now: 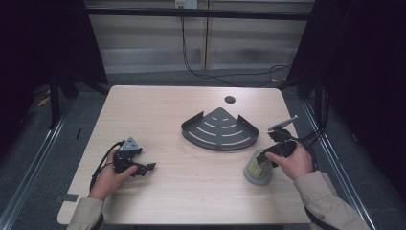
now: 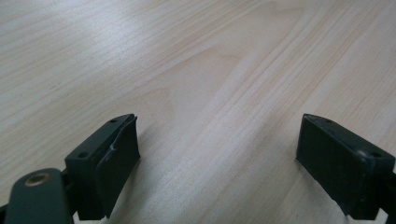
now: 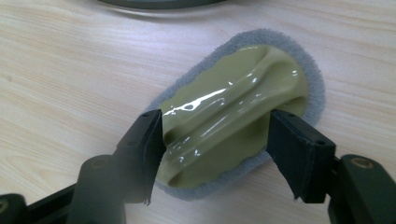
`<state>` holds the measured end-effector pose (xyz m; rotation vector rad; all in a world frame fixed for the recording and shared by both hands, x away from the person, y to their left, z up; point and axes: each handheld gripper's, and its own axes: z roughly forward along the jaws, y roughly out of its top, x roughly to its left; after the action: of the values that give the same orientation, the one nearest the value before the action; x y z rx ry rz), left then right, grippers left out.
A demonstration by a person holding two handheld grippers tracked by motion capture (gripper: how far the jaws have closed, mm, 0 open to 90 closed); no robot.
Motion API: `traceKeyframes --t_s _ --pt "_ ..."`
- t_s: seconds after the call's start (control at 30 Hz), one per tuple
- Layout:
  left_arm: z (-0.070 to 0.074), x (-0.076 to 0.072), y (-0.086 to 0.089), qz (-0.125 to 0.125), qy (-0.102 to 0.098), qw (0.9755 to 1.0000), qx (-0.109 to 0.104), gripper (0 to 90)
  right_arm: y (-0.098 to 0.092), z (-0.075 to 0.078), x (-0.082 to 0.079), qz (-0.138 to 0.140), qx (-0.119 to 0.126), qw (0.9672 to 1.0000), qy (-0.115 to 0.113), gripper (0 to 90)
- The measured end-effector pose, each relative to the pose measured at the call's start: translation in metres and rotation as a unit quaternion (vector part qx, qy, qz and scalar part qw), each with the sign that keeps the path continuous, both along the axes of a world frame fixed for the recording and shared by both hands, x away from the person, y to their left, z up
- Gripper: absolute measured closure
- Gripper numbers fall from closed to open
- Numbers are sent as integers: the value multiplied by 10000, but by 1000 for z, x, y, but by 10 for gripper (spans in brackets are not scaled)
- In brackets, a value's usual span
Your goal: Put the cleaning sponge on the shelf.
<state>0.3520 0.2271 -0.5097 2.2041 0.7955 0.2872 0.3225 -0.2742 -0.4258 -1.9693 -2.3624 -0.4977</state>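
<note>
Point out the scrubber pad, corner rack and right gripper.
scrubber pad (image 3: 233,116), right gripper view, glossy green handle ridge.
corner rack (image 1: 220,130), high view, slotted floor.
right gripper (image 3: 215,140), right gripper view, midway between fingertips.

On the table (image 1: 167,105) there was one dark corner rack (image 1: 220,130), one olive scrubber pad (image 1: 258,168), and two hand-held grippers: the left hand-held gripper (image 1: 148,167) and the right hand-held gripper (image 1: 264,157).

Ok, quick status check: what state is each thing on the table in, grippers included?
Left gripper: open, jaws wide apart over bare table.
Right gripper: open, jaws on either side of the scrubber's ridge, not closed on it.
Scrubber: lying flat, green handle up, grey pad down.
Corner rack: upright, nothing in it.
</note>
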Motion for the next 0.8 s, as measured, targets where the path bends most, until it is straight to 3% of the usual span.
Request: traceKeyframes --t_s 0.17,0.3,0.43,0.6,0.8 --pt "0 0 0 -9 4 10000 -19 125 9 -5 1 6 94 9999 -35 322" --pt "0 0 0 -8 1 10000 -12 125 12 -8 2 25 12 10000 40 331" --pt "0 0 0 2 17 10000 -37 125 9 -8 0 69 -56 9999 135 470" --pt "0 0 0 -8 1 10000 -13 125 4 -4 0 83 -170 9997 174 556" --pt "0 0 0 -8 2 10000 -12 125 -3 2 -2 173 -293 9994 79 711"
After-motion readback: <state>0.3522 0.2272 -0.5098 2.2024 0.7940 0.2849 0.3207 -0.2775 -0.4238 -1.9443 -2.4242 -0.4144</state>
